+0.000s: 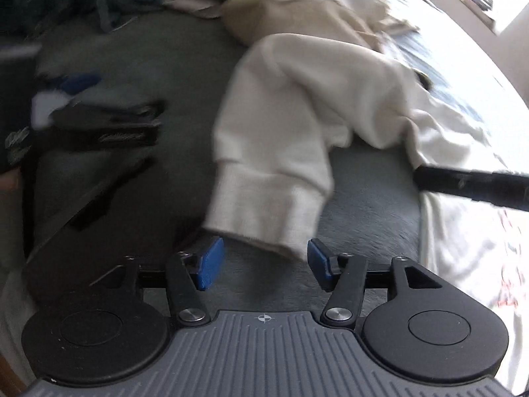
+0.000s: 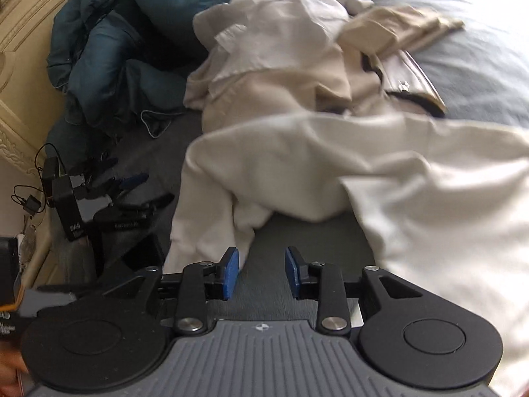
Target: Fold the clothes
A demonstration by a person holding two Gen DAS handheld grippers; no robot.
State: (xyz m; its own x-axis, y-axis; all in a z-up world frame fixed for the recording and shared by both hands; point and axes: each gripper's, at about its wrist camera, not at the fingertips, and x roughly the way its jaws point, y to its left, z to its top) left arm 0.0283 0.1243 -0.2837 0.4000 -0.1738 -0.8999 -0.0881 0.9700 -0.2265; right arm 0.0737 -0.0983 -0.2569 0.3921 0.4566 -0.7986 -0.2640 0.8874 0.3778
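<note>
Both tongs are pointed steeply down at a bed covered in a grey blanket [image 1: 139, 53]. The left tongs [image 1: 264, 264] are held with the blue pads well apart and nothing pressed between them; the ribbed cuff [image 1: 264, 211] of a cream sweater [image 1: 317, 99] is seen just above the gap, not gripped. The sleeve's long axis is laid from that cuff up and to the right, toward the sweater's body. The right tongs [image 2: 261, 273] are set at a narrower gap, also empty, over bare blanket, with the edge of the sweater [image 2: 330, 165] just beside the left pad. In the right wrist view the sweater is spread across the bed from left to right. Behind it, a heap of beige and white clothes [image 2: 281, 66] is piled, and a dark blue duvet [image 2: 125, 33] is bunched at the upper left.
</note>
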